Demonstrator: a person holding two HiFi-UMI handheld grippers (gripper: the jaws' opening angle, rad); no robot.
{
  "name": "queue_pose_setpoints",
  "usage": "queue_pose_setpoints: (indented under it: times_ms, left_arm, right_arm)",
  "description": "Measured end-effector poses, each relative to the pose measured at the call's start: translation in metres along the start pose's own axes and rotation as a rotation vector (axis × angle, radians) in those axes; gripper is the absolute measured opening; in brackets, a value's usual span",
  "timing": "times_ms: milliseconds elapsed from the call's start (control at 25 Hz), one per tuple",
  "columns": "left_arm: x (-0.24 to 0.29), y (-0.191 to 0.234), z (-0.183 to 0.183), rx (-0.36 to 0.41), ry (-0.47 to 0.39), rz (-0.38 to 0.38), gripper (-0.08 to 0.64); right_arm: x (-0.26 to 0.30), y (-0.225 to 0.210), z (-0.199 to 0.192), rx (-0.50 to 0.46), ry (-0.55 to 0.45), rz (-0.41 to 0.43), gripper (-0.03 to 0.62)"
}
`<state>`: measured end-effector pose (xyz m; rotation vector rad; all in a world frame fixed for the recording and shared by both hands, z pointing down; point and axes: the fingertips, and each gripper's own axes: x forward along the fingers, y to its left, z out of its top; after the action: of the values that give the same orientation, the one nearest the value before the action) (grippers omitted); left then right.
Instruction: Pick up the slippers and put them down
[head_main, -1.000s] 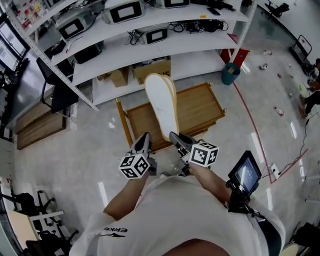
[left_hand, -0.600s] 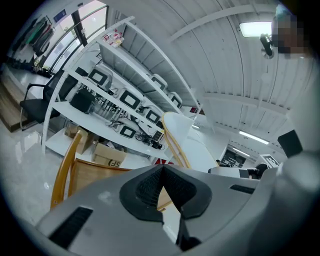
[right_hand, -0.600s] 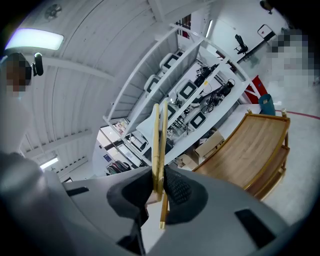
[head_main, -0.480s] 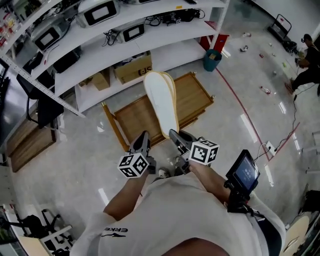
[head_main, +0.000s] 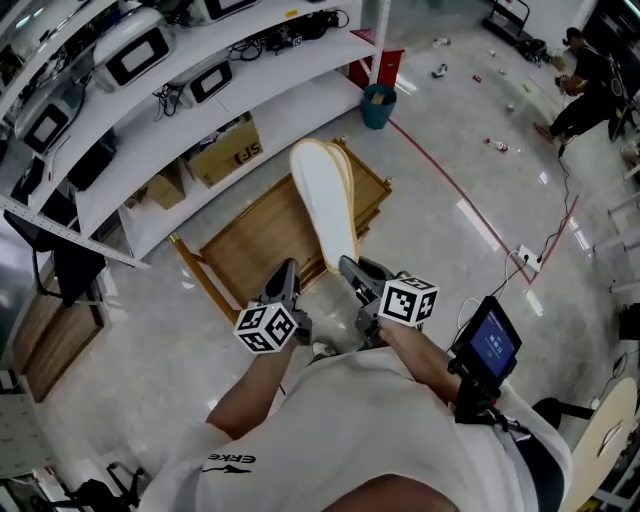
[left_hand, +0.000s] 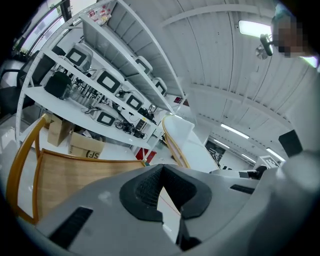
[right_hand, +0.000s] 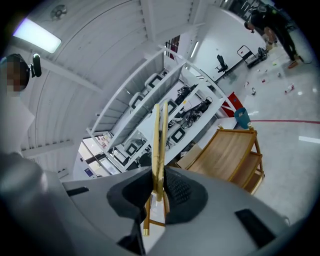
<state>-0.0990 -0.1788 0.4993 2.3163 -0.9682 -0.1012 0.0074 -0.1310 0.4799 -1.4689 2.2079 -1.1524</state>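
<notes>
Right gripper view: slippers (right_hand: 156, 150) stand edge-on, clamped between the fingers (right_hand: 181, 192).

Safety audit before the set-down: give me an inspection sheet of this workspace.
Surface: glossy floor; wooden rack standing on it.
Job's things: pair of slippers, pressed flat together, held in the air.
Clutter: cardboard boxes, teal bin, litter on the floor.
Grippers: right gripper shut on the slippers; left gripper shut, empty.
Cables: tangle on a shelf; a lead on the floor.
Surroundings: white shelving, a person far right.
</notes>
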Motion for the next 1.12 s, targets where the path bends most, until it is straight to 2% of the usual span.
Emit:
queue_pose_setpoints:
  times_ms: [520,840,1120]
  left_arm:
    - [0.111,-0.09,-0.019,0.044,0.014,-0.043,0.003]
    - [0.158,-0.131,-0.041,0.048,-0.002,-0.012,0.003]
    - [0.185,-0.156,-0.061,0.038,0.011,0.019,0.003]
  right_arm:
    - [-0.049,-0.082,0.088,0.004,-0.029,0.007,0.06]
    - [-0.079,-0.13,0.127,0.002,-0.012,0.035,0.06]
    - [-0.1,-0.164,0.144,0.019,0.026,0.038,0.06]
